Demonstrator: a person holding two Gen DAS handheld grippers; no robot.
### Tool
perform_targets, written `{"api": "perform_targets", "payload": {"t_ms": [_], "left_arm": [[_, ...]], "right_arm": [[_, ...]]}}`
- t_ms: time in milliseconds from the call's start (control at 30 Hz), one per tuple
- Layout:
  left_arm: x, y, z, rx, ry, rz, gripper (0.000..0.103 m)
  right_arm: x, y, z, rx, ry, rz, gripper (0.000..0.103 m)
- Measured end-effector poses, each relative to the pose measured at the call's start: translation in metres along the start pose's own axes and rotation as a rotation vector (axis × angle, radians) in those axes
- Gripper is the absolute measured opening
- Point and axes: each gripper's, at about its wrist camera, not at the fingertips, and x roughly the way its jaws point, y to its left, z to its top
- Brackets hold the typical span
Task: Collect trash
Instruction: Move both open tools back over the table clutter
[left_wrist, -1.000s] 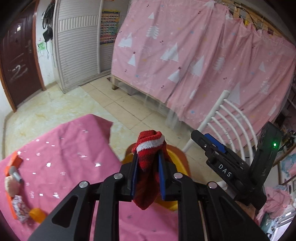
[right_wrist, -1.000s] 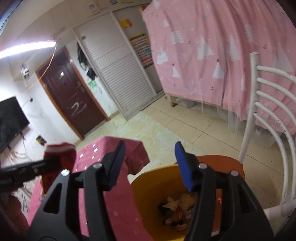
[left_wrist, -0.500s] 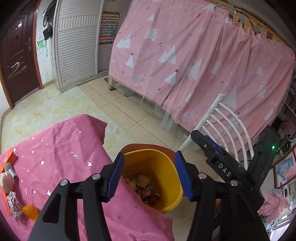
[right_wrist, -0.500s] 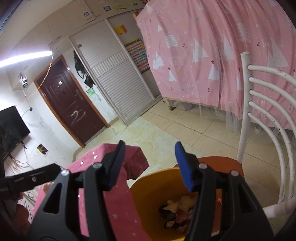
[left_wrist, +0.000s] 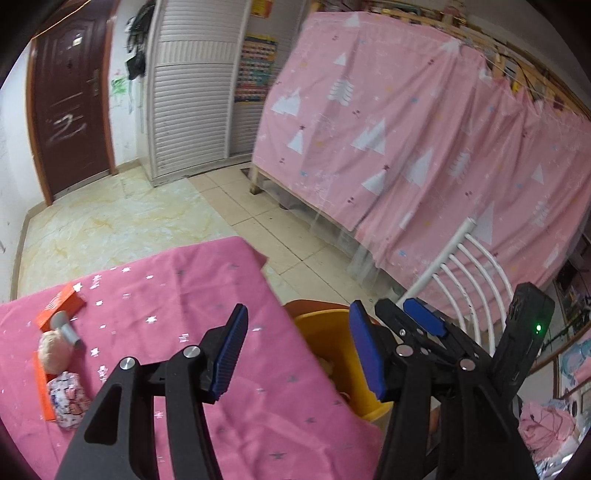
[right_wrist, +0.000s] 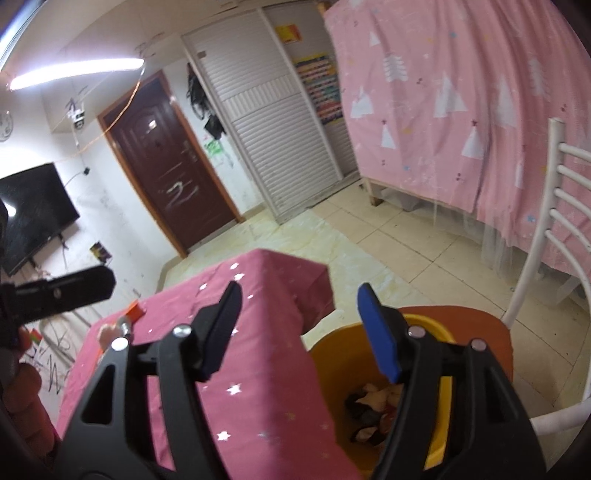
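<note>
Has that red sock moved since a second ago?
Yes. It has left the left gripper, whose jaws are now empty, beside the yellow bin; where it landed is unclear.

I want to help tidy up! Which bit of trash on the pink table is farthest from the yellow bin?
The orange box at the table's far edge. The grey tube, beige ball and patterned packet lie nearer the bin.

Matt pink cloth (left_wrist: 177, 295) with silvery stars covers the table; the yellow bin (right_wrist: 332, 354) looks smooth glossy plastic; pads (left_wrist: 229, 350) are ribbed blue rubber; the door (right_wrist: 173, 158) is glossy dark wood; floor tiles (right_wrist: 406, 236) shine
</note>
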Motion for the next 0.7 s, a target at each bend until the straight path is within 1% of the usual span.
{"api": "perform_targets", "payload": {"t_ms": [200,333,433,700], "left_arm": [[-0.015,0.046,-0.004,-0.057,-0.021,0.067,0.049],[-0.027,0.083,-0.011,-0.098,-0.031,0.12,0.05],[-0.038,0.113,-0.016,-0.131,-0.038,0.164,0.05],[-0.059,0.184,-0.03,-0.235,-0.028,0.247,0.053]], "right_arm": [[0.019,0.045,-0.006,-0.078,0.053,0.056,0.063],[0.03,0.077,-0.015,-0.134,0.09,0.096,0.069],[0.042,0.103,-0.026,-0.187,0.129,0.131,0.069],[0.063,0.157,-0.051,-0.29,0.215,0.189,0.069]]}}
